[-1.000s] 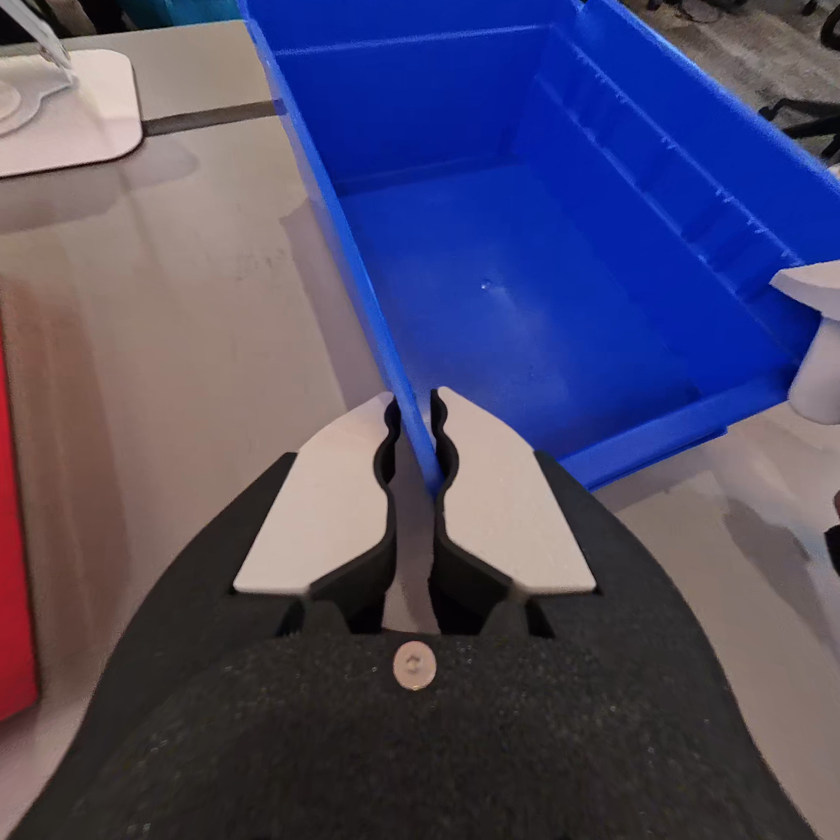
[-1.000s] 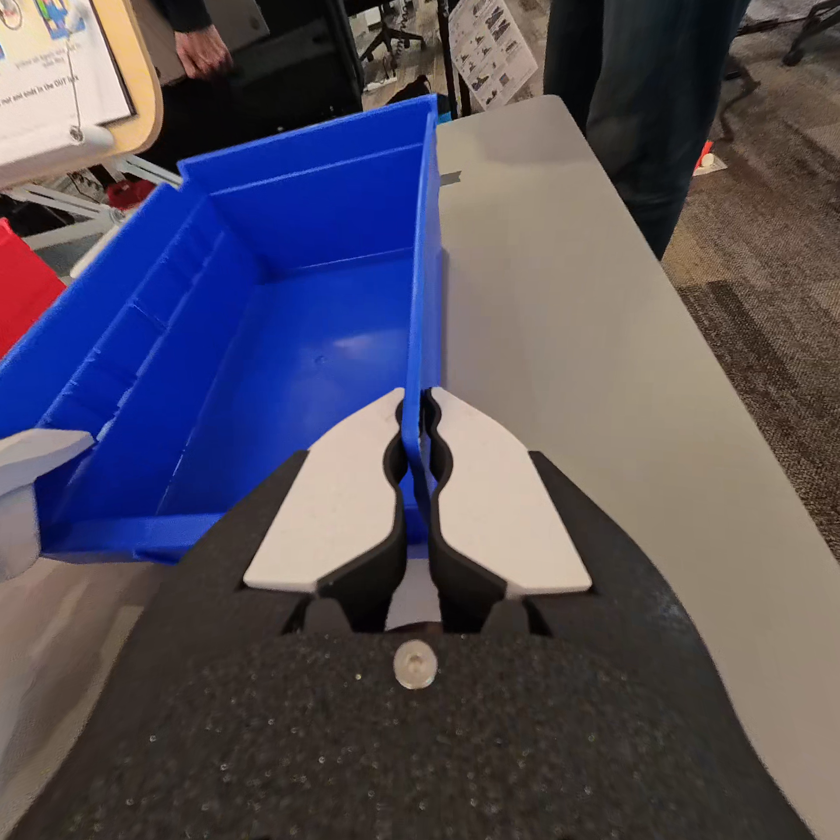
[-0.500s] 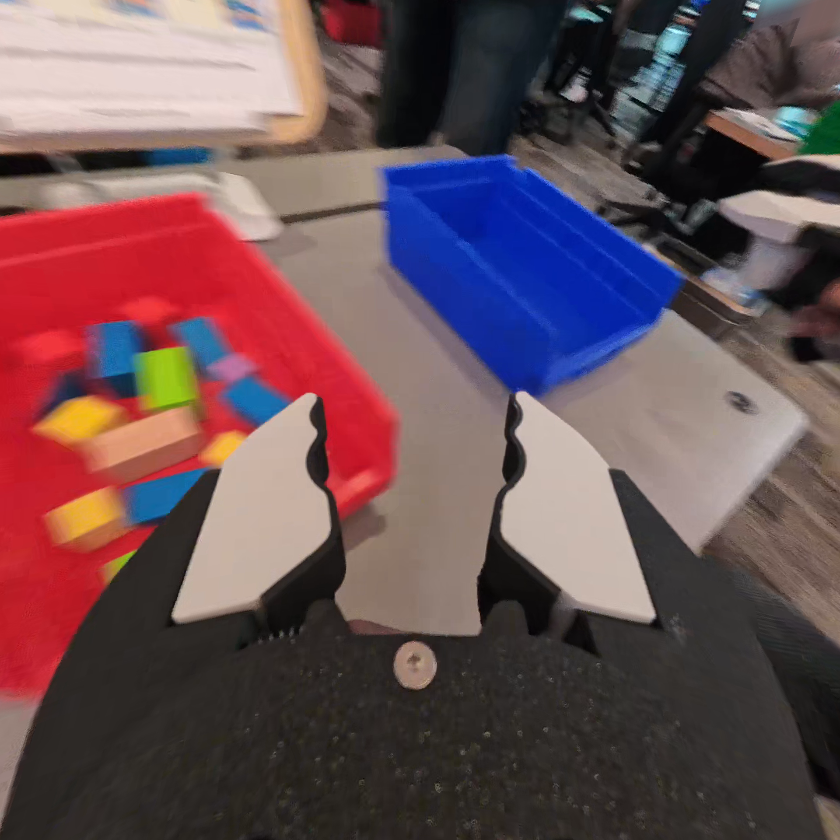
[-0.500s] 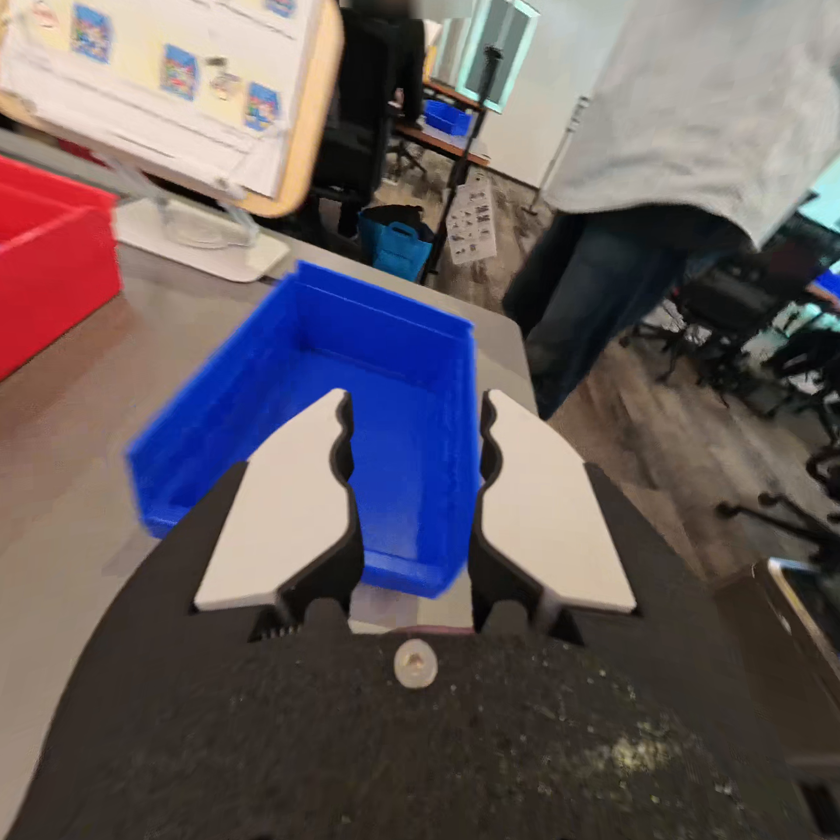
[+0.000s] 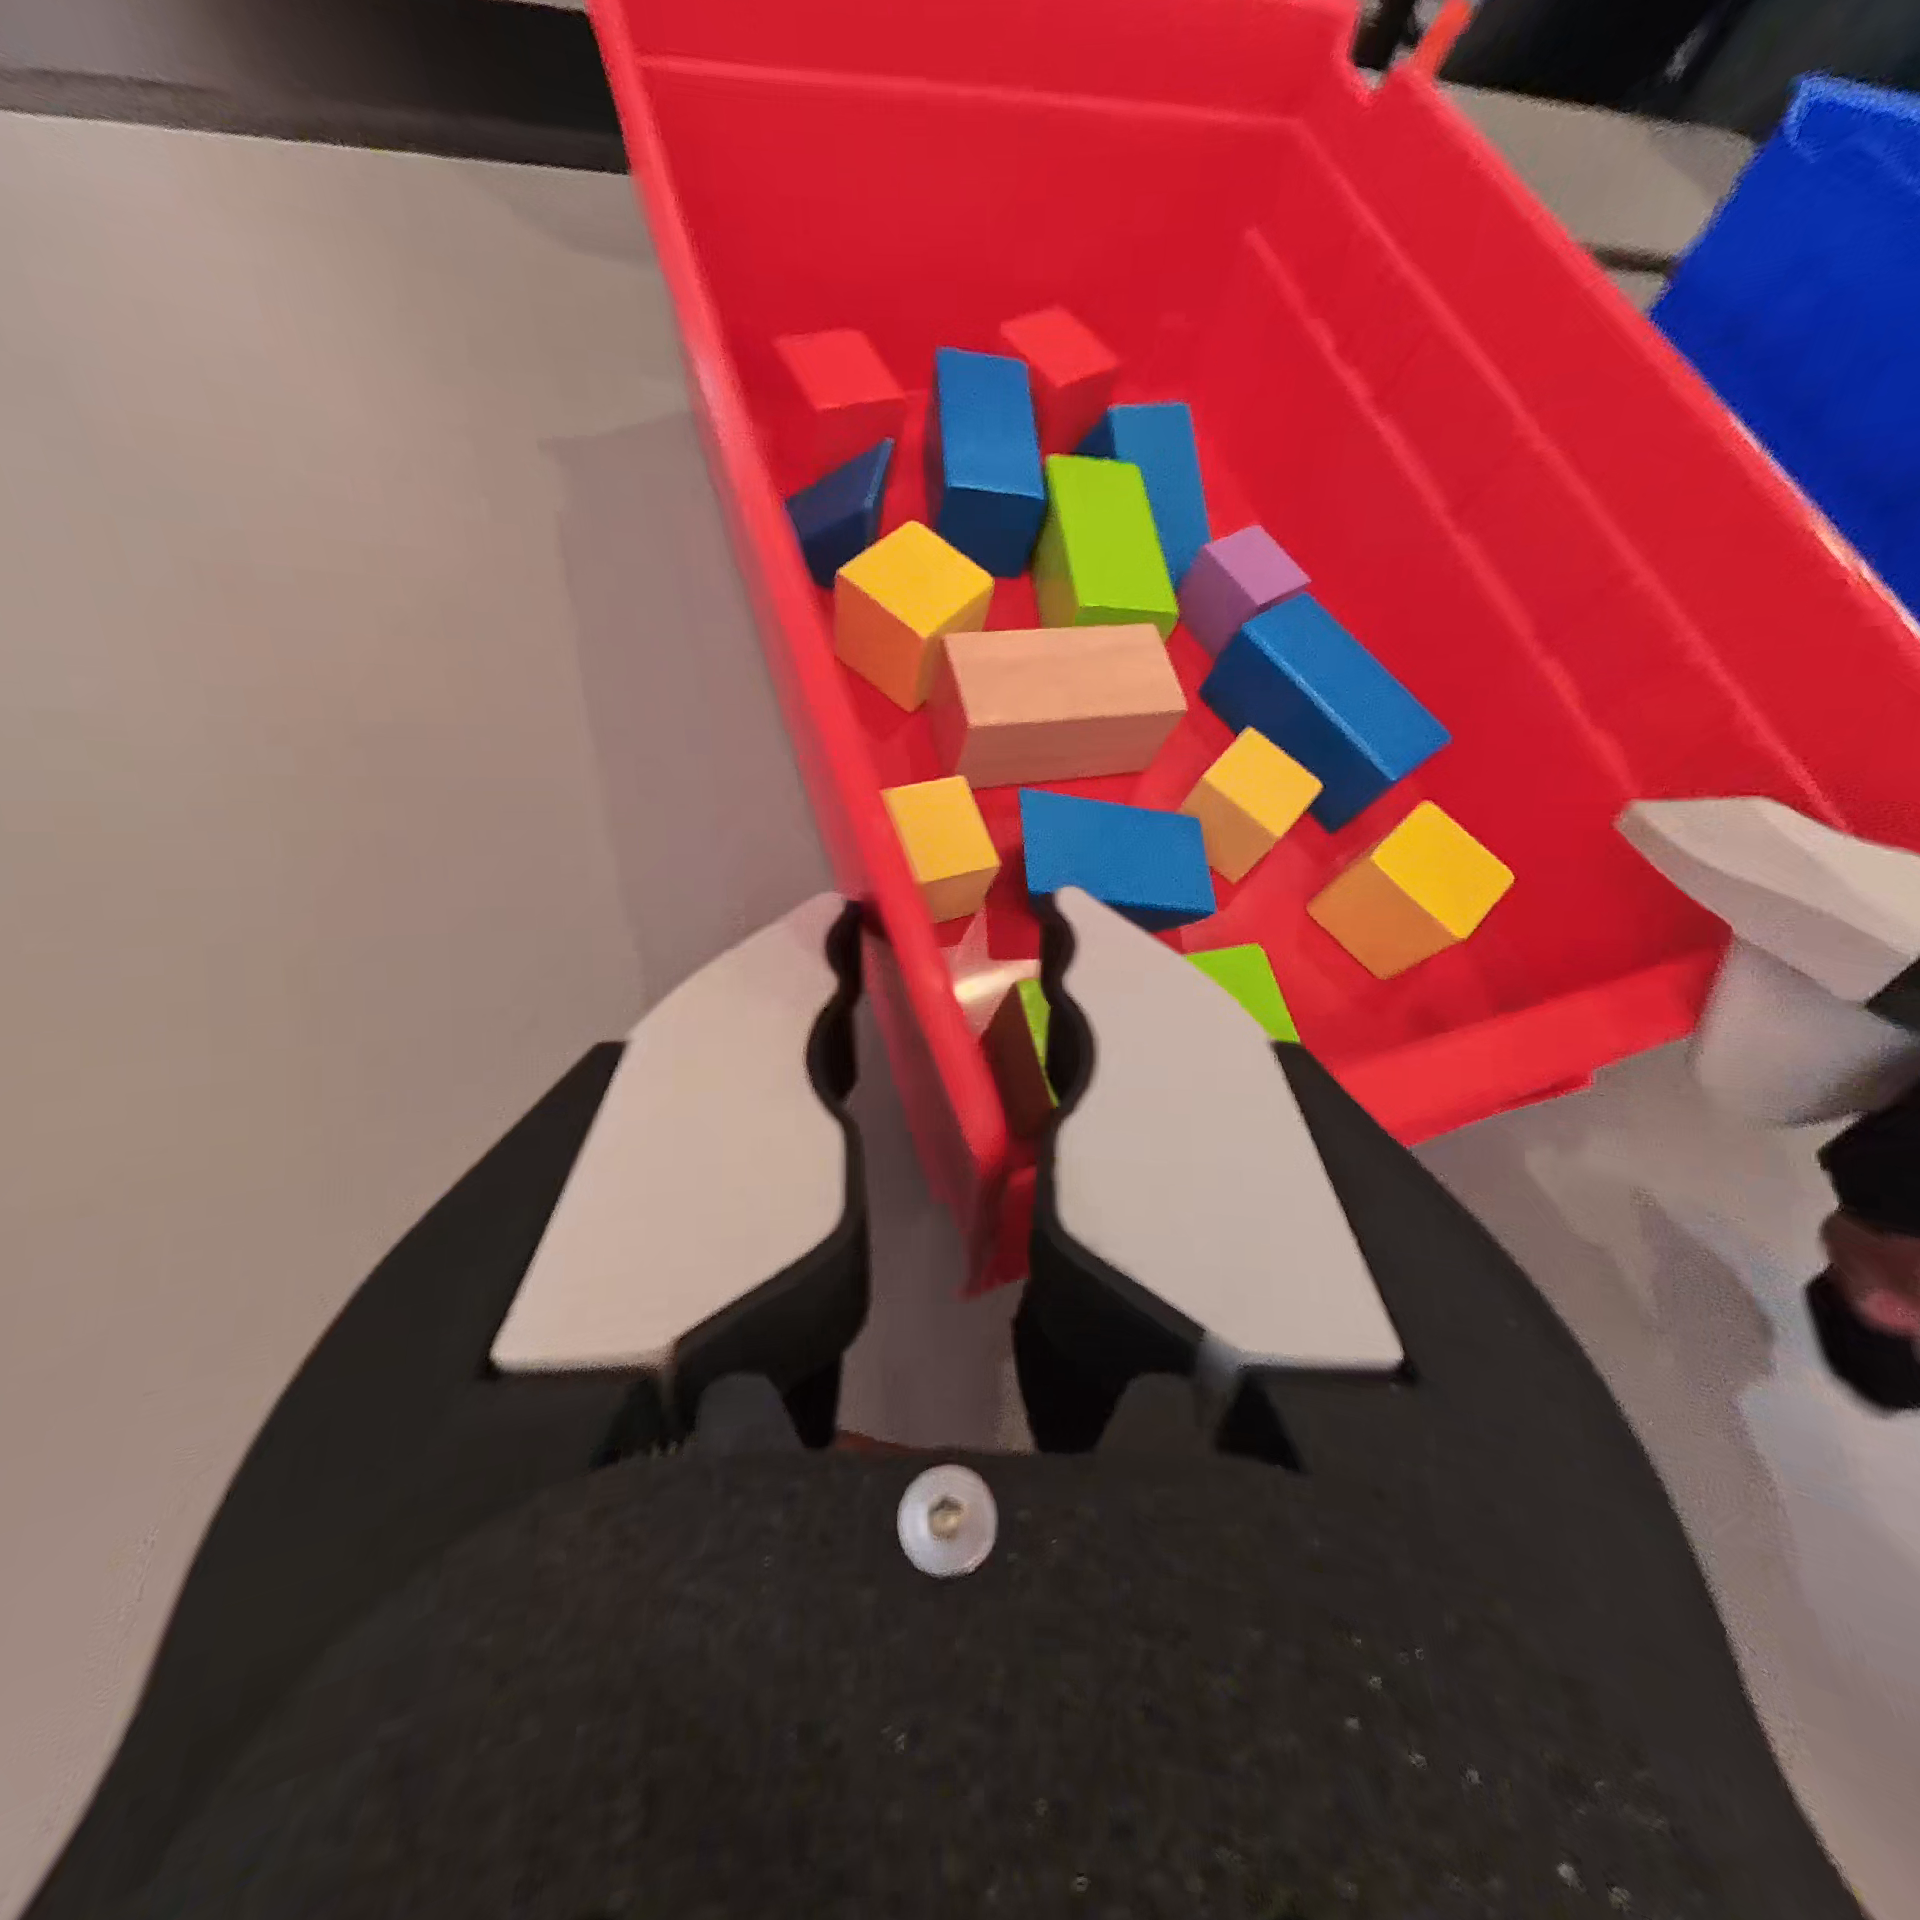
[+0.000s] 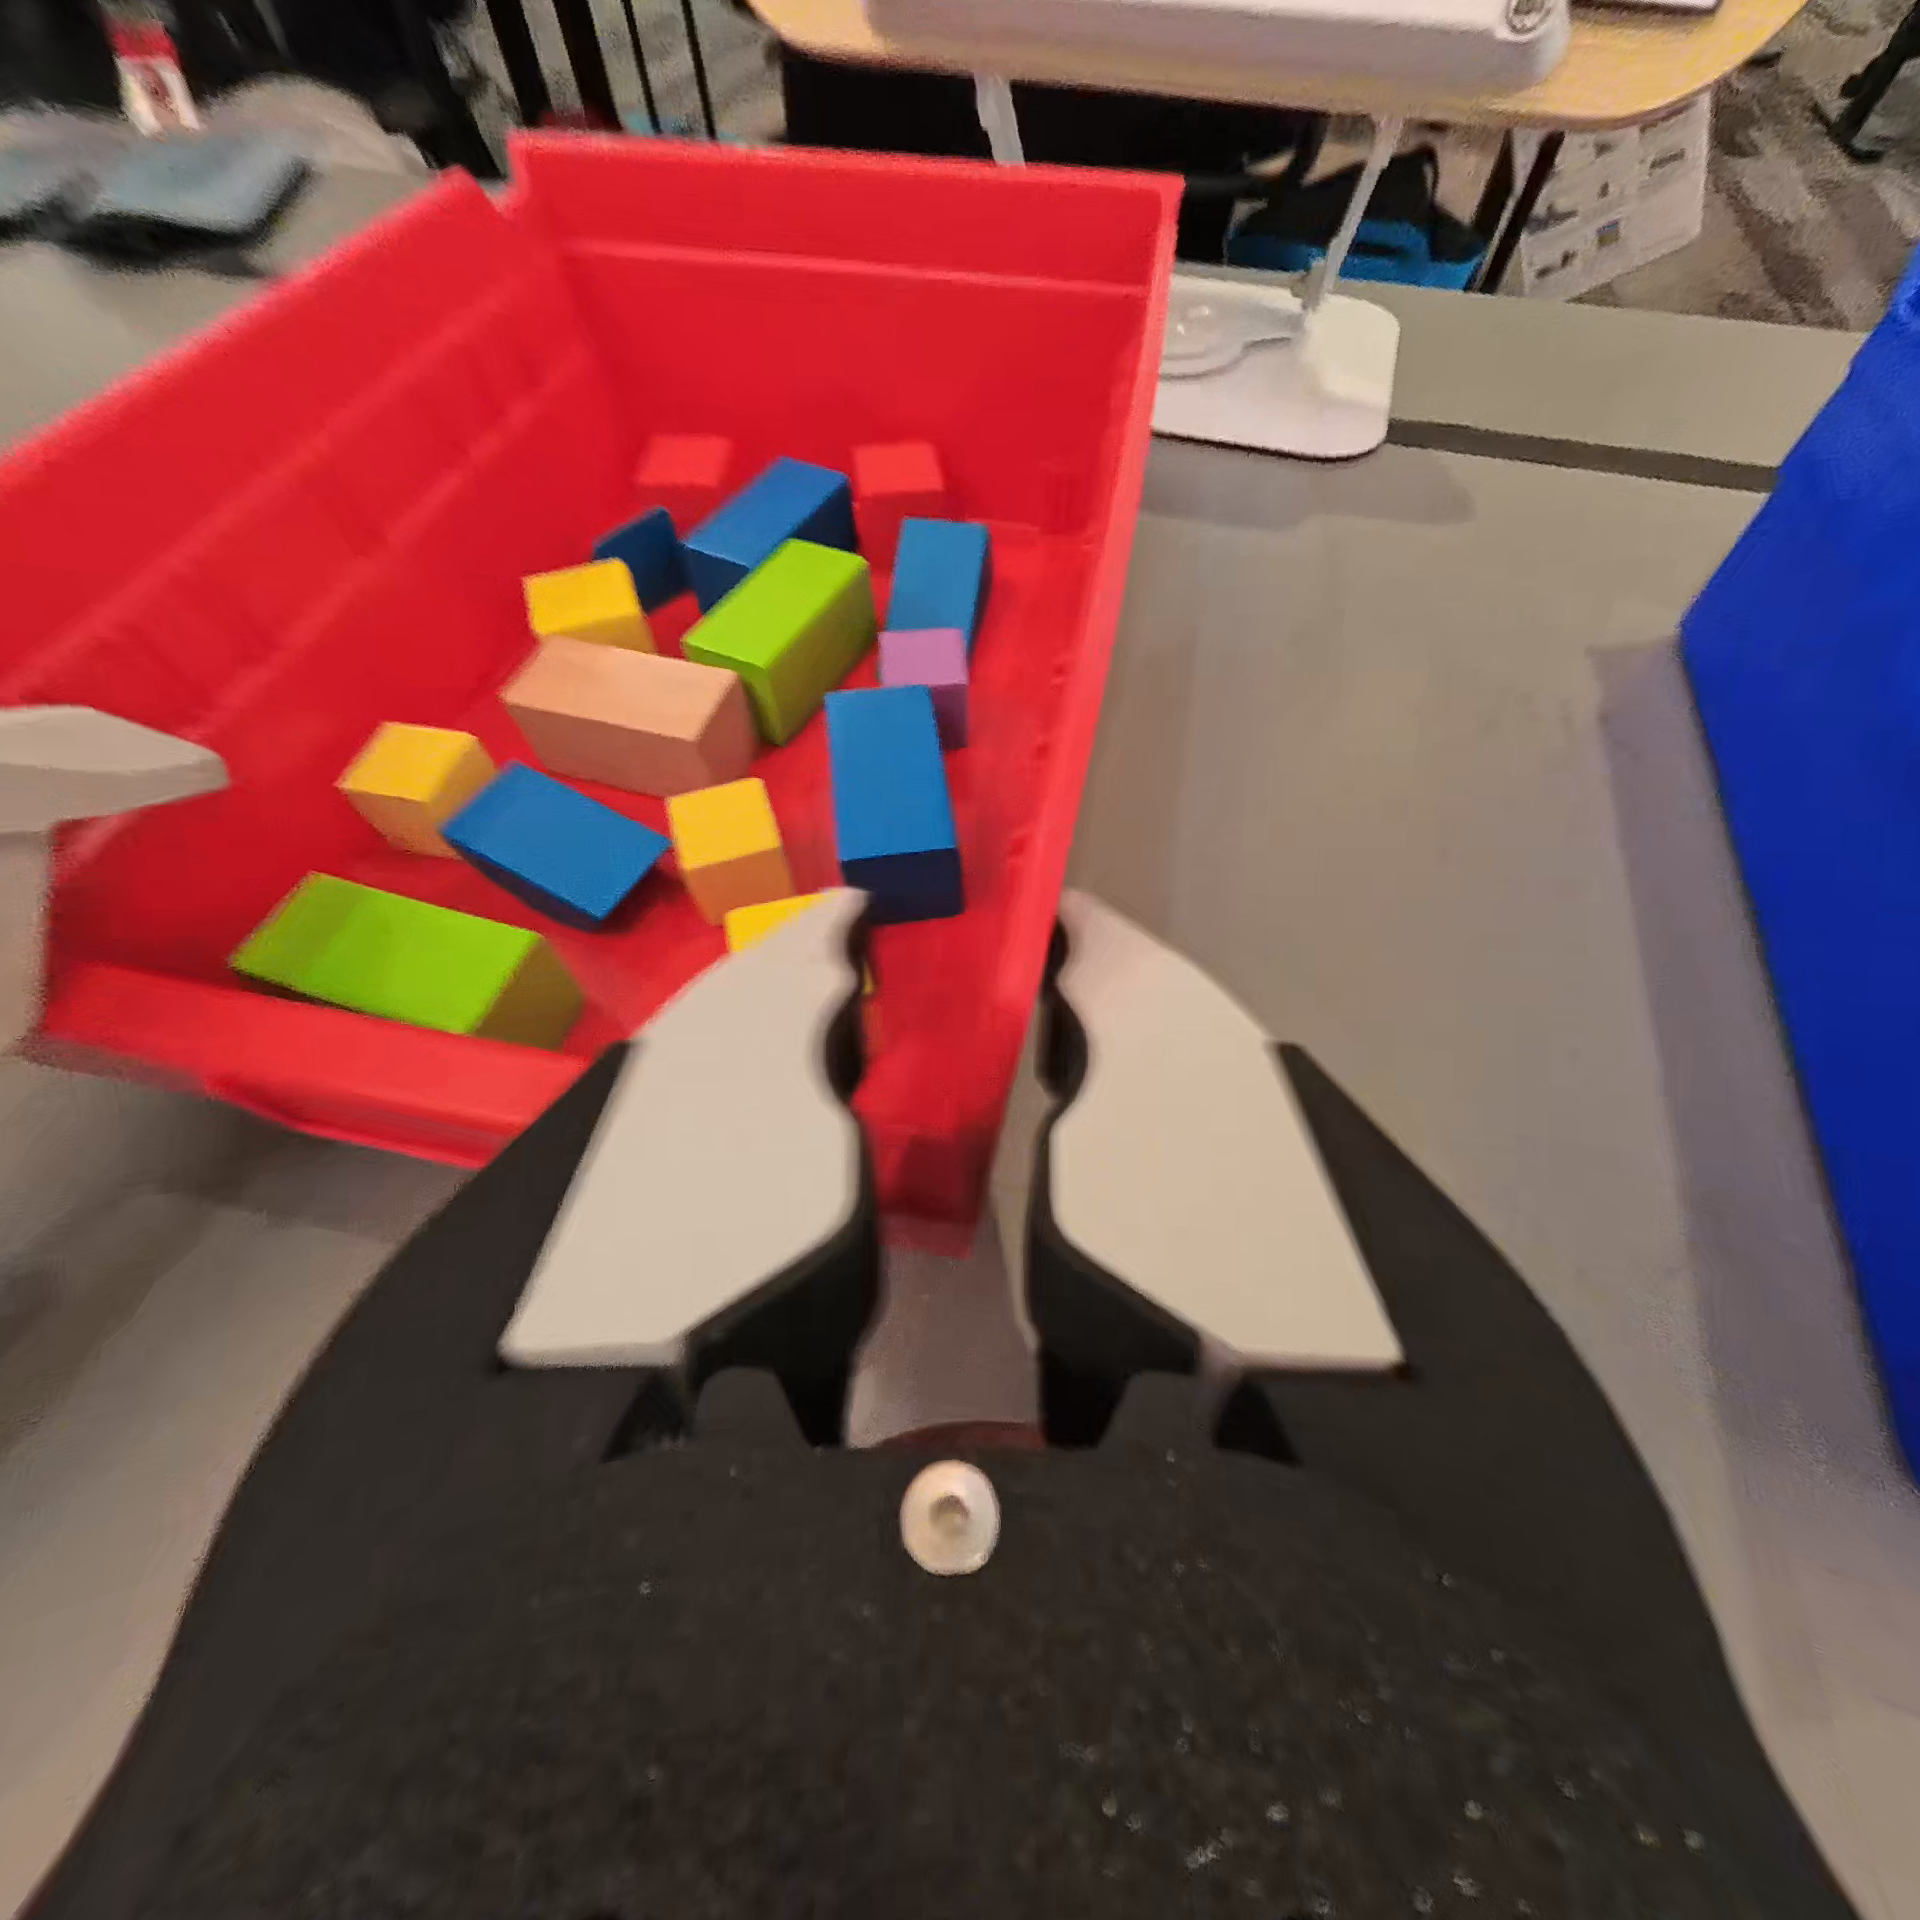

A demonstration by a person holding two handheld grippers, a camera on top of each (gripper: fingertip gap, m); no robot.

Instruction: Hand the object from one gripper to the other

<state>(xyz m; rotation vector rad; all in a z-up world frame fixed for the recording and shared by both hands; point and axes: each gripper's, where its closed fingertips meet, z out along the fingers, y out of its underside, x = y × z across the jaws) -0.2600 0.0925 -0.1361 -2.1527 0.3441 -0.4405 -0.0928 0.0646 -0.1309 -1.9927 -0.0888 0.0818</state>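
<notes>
A red bin holds several coloured wooden blocks, among them a tan block and a green block. My left gripper straddles the bin's left wall near the front corner, its jaws partly apart with a gap around the wall. My right gripper straddles the bin's right wall the same way, also holding nothing. Each gripper's tip shows at the edge of the other's view, the right one in the left wrist view and the left one in the right wrist view. The blocks lie loose inside.
A blue bin stands to the right of the red one on the grey table; it also shows in the left wrist view. A white stand base sits behind the bins, under a board.
Both grippers let go of the blue bin's walls, opened wide, lifted, and moved left. They now sit over the red bin's two side walls with the jaws narrowed.
</notes>
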